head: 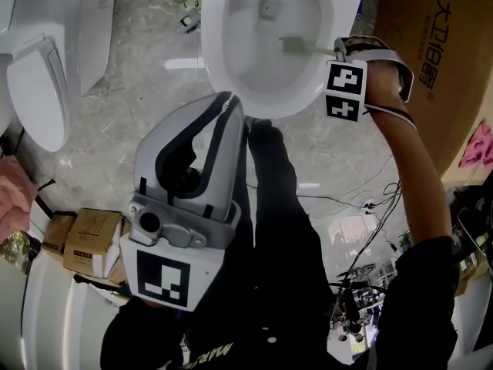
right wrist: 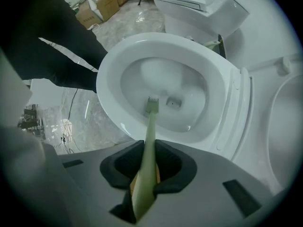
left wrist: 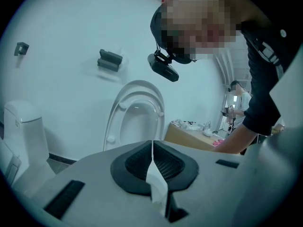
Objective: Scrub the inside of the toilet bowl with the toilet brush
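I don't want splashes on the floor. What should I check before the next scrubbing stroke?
1. Grip on the pale green plastic toilet brush: ok, the right gripper is shut on its handle.
2. Its bristle head inside the white ceramic toilet bowl: ok, it sits low, below the rim.
3. Bristles touching the bowl wall: cannot tell.
4. The white seat raised out of the way: ok.
5. The left gripper out of the bowl: ok, it is held up away from the bowl with its jaws together.
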{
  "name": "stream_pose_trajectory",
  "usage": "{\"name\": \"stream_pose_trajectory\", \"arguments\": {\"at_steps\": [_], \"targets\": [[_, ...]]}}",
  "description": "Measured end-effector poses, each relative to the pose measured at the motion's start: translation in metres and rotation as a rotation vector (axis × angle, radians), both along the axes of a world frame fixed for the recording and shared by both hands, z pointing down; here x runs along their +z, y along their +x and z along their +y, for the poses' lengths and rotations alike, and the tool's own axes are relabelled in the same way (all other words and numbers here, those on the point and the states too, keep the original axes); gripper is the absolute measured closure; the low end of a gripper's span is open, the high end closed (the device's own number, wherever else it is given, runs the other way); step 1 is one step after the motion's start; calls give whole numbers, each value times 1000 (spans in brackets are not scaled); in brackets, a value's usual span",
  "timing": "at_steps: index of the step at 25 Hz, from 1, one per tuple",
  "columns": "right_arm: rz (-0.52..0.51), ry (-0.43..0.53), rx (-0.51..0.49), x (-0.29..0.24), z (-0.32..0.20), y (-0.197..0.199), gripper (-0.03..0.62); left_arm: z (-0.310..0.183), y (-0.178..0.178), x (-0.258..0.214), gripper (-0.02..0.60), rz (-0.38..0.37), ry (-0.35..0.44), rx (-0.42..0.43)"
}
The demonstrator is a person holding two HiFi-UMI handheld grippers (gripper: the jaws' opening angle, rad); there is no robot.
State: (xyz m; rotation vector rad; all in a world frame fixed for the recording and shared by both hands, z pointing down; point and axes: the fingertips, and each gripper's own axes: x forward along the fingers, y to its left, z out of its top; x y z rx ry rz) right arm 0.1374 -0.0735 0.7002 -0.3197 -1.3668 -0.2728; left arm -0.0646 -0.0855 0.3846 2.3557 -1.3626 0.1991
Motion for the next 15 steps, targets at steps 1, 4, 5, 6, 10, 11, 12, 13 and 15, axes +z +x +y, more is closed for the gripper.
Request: {"name": "stream_pose_trajectory", "arguments": {"at_steps": [1,4,5,6,10,11,12,13,15], "targets": [[-1,-14,-4,0,3,-1,507,0,-1,0,548,-1,-3,-2],[-2,-54,-10,-2,11,-3,507,0,-2,2,548,-3,-10,-3],[-3,-69,-12,-2,13,-4,507,0,-2,3,548,-3,-11,-3],[-5,-84,-13,-3,15,-4,507,0,-2,3,548,-4,-11,-4],[-15,-140,-20,-6,23,-7,507,-2,-2,3,548,-1,-9,-13],[-14,-155,-20,-7,25,-7,507,-3,-2,3,548,0,-9,-15],[-14,-170,-20,-8,27,-7,507,-3,-2,3,548,0,-10,-15],[-14,-184,-20,-8,30,-7,507,-3,-2,4,548,-1,-12,-16],[-16,-208,-21,-9,34,-7,507,-2,-2,4,548,-3,-14,-16]]}}
